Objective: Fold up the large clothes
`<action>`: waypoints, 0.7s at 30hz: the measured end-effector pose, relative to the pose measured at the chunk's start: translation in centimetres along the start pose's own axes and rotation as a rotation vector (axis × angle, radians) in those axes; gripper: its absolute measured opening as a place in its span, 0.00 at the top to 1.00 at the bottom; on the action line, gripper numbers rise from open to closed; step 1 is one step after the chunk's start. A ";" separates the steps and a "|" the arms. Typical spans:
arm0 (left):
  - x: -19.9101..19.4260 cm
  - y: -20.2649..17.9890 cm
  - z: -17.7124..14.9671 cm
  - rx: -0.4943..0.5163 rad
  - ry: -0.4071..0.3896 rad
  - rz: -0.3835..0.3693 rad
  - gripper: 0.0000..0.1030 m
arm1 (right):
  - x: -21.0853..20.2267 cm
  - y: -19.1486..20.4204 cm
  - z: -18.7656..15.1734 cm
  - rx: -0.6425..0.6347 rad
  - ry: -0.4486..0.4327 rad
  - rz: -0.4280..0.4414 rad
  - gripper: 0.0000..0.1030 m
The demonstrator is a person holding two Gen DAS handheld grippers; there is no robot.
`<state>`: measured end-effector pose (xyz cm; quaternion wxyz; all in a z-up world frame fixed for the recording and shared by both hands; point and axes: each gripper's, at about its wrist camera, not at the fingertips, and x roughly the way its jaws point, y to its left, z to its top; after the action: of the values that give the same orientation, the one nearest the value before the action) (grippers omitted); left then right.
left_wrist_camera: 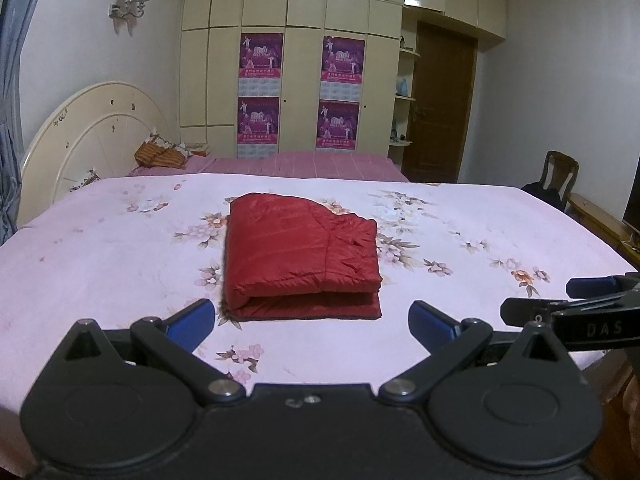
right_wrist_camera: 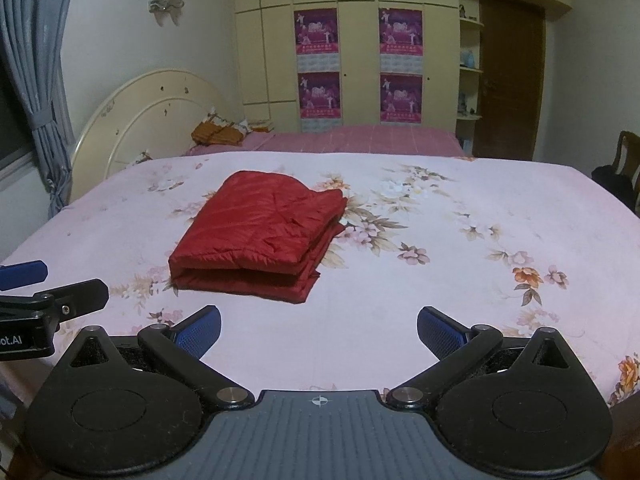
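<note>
A red quilted jacket (left_wrist_camera: 300,256) is seen folded into a compact, roughly square bundle on the bed (left_wrist_camera: 100,248), near the middle of the floral sheet. From the left wrist view it lies at 12 o'clock, just beyond the left hand-held gripper (left_wrist_camera: 310,320); from the right wrist view it sits at about 11 o'clock of the right hand-held gripper (right_wrist_camera: 319,330). Both hand-held grippers are held spread wide, nothing is pinched between the blue pads (left_wrist_camera: 192,320), and neither is touching the cloth.

The jacket is judged to be light, soft and puffy, with a smooth, shiny shell that is likely to be slippery. Its layers are stacked, and the near edge shows a rounded fold at the left with open layers gaping toward the right. Such padding can be expected to spring back and slide apart if only the top layer is taken.

If a further fold or a tidying is wanted, hold is best taken at the near corners, at 7 and 5 o'clock of the bundle, with every layer pinched together. A seam or hem would probably offer a firmer bite than the slick quilted panel. The folding is judged to be nearly or fully done.
</note>
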<state>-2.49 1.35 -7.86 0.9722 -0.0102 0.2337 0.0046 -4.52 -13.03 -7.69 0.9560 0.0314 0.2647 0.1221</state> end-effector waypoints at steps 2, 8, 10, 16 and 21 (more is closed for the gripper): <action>0.0 0.0 0.0 0.002 0.000 0.001 0.00 | 0.0 -0.1 0.0 0.001 -0.003 -0.001 0.00; 0.1 -0.2 0.2 0.004 0.002 0.003 0.00 | 0.0 -0.6 0.0 0.011 -0.012 -0.003 0.00; 0.2 -0.2 0.2 0.005 0.000 0.003 0.00 | 0.0 -0.7 0.0 0.013 -0.012 -0.002 0.00; 0.4 -0.1 0.3 0.006 -0.003 0.010 0.00 | -0.1 -0.6 0.0 0.004 -0.023 0.003 0.00; 0.4 -0.1 0.4 0.007 -0.005 0.009 0.00 | 0.0 -0.5 0.0 0.002 -0.026 0.002 0.00</action>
<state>-1.95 1.24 -7.69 0.9728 -0.0055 0.2313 0.0082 -4.42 -13.51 -7.69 0.9593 0.0342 0.2523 0.1223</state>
